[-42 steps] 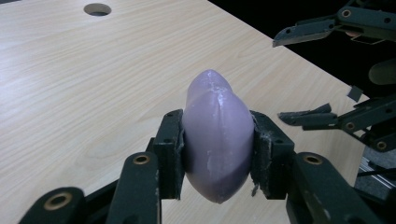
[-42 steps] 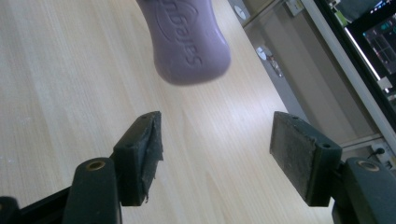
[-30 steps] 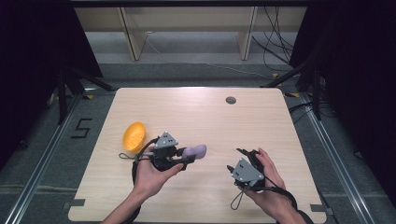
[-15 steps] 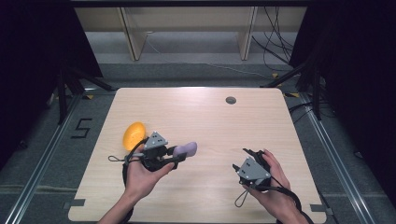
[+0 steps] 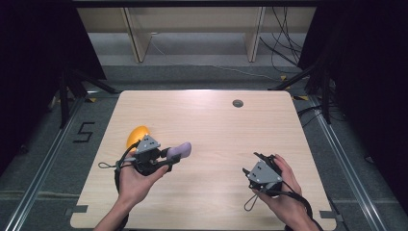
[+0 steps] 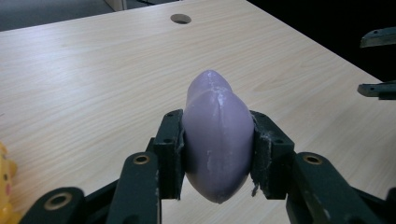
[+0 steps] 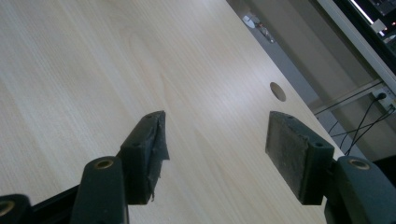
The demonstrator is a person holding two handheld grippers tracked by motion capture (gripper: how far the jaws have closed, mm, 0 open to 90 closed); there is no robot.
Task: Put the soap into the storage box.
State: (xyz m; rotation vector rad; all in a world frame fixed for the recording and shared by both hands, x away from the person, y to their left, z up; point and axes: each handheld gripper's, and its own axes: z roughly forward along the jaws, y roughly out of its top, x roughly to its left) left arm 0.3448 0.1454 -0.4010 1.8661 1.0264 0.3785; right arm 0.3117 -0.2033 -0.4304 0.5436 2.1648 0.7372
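Note:
My left gripper is shut on a smooth purple egg-shaped object, held a little above the left half of the table. In the left gripper view that purple object sits squeezed between both black pads. An orange rounded object lies on the table just behind the left hand; its yellow edge shows at the left border. My right gripper hovers over the right front of the table. Its jaws stand wide apart around bare wood, and nothing lies between the pads.
A round cable hole sits near the table's far edge, also seen as the hole and the hole. Beyond the table stand shelf legs and loose cables. The right gripper's jaw tips show at the right edge.
My left gripper has drifted left and toward the front with the purple object in it. The right hand has shifted slightly right and nearer the front edge.

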